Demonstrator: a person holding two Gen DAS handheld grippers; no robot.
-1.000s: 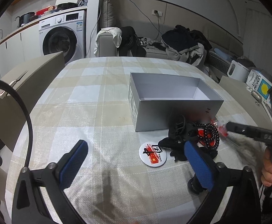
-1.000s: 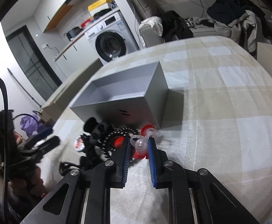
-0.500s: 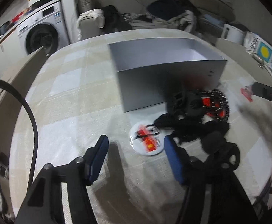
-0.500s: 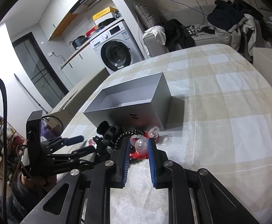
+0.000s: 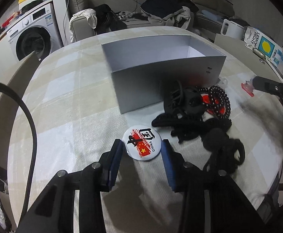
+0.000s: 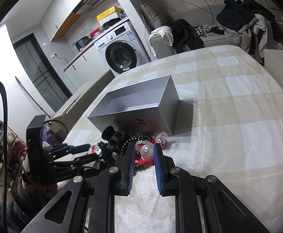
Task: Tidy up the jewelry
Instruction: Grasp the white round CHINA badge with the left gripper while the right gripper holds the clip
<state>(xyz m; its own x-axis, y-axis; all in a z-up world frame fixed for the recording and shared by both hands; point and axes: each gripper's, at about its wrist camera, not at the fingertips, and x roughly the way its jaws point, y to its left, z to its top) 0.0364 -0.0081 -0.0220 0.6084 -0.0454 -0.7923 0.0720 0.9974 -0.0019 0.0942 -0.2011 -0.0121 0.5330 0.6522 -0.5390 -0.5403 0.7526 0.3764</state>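
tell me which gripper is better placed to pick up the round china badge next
Left. The left gripper is open with the china badge lying between its blue fingers. The right gripper sits over at a clear plastic piece, apart from the badge.

Pretty dim indoors, lit from overhead somewhere out of frame. Blown out white along the left edge of the right wrist view. Threw soft dark shadows under the left gripper onto the tablecloth, plus one beside the grey box. Heavy fisheye bending at the rims, black vignette in every corner. Smeared with motion blur at the right side of the left view; sharp enough on the round badge.
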